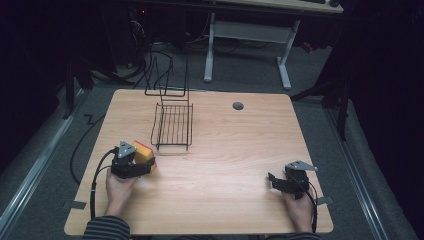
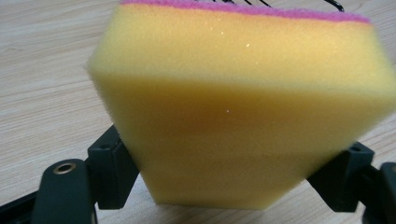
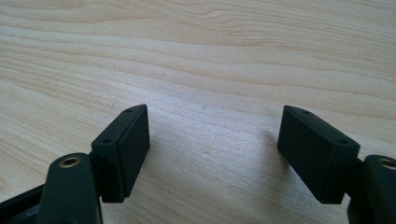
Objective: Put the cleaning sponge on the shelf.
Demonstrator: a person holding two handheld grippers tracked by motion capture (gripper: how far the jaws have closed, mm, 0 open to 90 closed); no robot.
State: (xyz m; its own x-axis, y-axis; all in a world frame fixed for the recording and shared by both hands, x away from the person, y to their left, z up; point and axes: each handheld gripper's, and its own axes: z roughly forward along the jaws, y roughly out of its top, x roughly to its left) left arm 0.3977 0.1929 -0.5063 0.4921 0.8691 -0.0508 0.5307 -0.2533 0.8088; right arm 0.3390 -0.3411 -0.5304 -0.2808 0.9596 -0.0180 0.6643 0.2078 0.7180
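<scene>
A yellow sponge (image 1: 143, 150) with a pink scouring layer stands on edge on the wooden table (image 1: 235, 150), near its front left. My left gripper (image 1: 141, 161) is shut on it. In the left gripper view the sponge (image 2: 233, 93) bulges above the jaws, and the black pads (image 2: 109, 168) pinch its lower part narrower. A hand holds that gripper from below. My right gripper (image 1: 274, 181) rests low over the front right of the table. Its jaws (image 3: 215, 140) stand wide open over bare wood, with nothing between them.
A black wire rack (image 1: 172, 125) stands just beyond the sponge, left of the table's middle, with tall wire loops (image 1: 167, 75) at its far end. A grey grommet (image 1: 238, 105) sits near the back edge. Cables and a white desk frame (image 1: 247, 45) lie on the floor behind.
</scene>
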